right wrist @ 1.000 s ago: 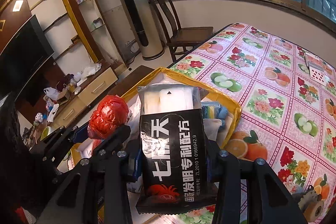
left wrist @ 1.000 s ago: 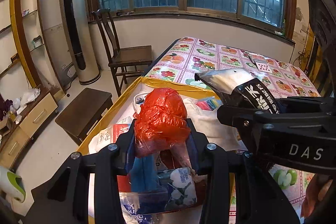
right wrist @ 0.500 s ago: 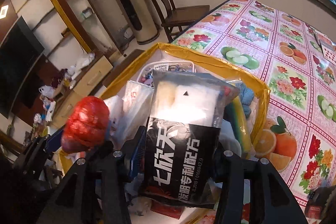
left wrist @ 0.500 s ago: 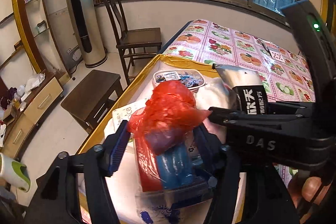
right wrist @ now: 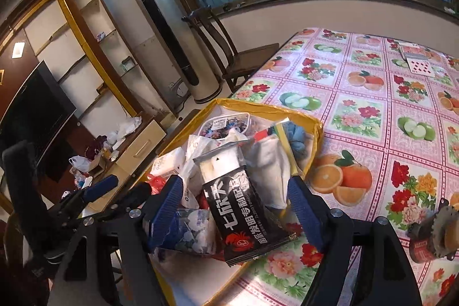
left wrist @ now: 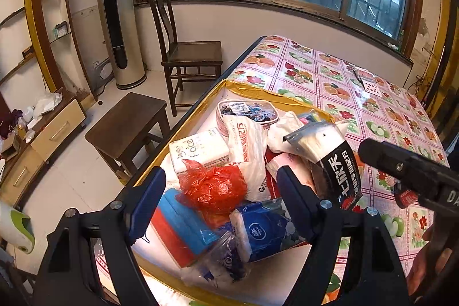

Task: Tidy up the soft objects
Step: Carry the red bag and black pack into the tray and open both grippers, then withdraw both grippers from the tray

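Black sachet (right wrist: 243,200) with white Chinese print lies on top of the pile in the yellow-rimmed box (right wrist: 314,134), long axis running away from the right gripper (right wrist: 235,191), clear silvery end (right wrist: 219,159) pointing up and away toward the box's far side, printed end nearest the camera. In the left wrist view the same sachet (left wrist: 332,159) shows tilted, clear end up-left, lower end partly hidden behind the left gripper's right finger (left wrist: 295,202). Right gripper fingers spread wide either side of the sachet, not touching it, released. Left gripper (left wrist: 221,200) also spread apart, nothing between the pads; red plastic bag (left wrist: 215,188) sits crumpled on the pile between its fingers, free of both. In the right wrist view only a sliver of that red bag shows behind the left blue pad (right wrist: 169,197).

Left view only: white "face" tissue pack (left wrist: 200,151), white printed bag (left wrist: 246,151), blue-and-red block (left wrist: 178,222), dark blue tissue pack (left wrist: 264,228), oval clear-lidded tub (left wrist: 246,112) at the far end. Right view only: blue knitted item (right wrist: 297,136) at the box's far right corner, white cloth (right wrist: 272,171) beside the sachet, a red can (right wrist: 427,231) cut off at the right edge. Box bottom mostly buried, near rim cut off by the grippers. Box sits on the fruit-print tablecloth (right wrist: 373,111) at the table's corner; playing card (right wrist: 420,66) far off on the cloth. Small print on the packs too blurred to read
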Demonstrator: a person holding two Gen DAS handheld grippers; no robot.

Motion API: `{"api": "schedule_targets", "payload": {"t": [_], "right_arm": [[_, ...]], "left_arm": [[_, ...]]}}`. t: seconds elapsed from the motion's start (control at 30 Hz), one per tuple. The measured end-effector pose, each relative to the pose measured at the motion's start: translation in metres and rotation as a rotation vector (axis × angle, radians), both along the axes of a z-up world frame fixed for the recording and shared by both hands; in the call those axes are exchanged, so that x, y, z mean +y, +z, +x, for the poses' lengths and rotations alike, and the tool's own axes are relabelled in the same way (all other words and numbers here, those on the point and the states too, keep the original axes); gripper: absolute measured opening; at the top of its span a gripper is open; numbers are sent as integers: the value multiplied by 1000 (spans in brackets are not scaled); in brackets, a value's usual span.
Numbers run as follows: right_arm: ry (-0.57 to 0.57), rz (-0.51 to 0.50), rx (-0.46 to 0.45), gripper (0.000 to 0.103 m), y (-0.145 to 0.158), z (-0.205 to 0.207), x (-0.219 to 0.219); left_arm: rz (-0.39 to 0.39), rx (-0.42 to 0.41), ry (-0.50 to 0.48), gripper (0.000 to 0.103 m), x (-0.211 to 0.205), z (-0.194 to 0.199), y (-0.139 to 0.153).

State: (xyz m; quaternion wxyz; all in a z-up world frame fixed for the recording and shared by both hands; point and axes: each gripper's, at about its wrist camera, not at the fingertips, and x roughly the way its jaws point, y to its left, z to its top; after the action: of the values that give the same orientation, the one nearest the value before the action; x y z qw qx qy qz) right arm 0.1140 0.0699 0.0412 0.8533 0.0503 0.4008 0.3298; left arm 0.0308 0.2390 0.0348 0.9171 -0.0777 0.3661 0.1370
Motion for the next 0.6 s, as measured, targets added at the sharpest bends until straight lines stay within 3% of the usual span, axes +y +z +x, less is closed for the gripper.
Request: {"api": "schedule_targets", "payload": {"t": [0.1,0.17,0.33,0.4,0.5,0.6], "right_arm": [[-57,-51,28,78,-15,6,-7],[-65,-22,84,78,-29,11,-10],[-15,-93,94,60,-47,2,18],[17,-96,112,57,-51,-3,34],[70,-73,149,60,-57,-7,51],[81,3,159,60,-51,-9,42]], "left_arm": [[-39,6,-3,80,-1,0,2],[-64,0,3,80,1,-2,2],[-47,-31,15,80,0,-8,10],[-44,-52,15,80,0,-12,16],[-41,-66,-4,80,-3,-15,23],[-51,-85,-24,80,-6,-19,25]]}}
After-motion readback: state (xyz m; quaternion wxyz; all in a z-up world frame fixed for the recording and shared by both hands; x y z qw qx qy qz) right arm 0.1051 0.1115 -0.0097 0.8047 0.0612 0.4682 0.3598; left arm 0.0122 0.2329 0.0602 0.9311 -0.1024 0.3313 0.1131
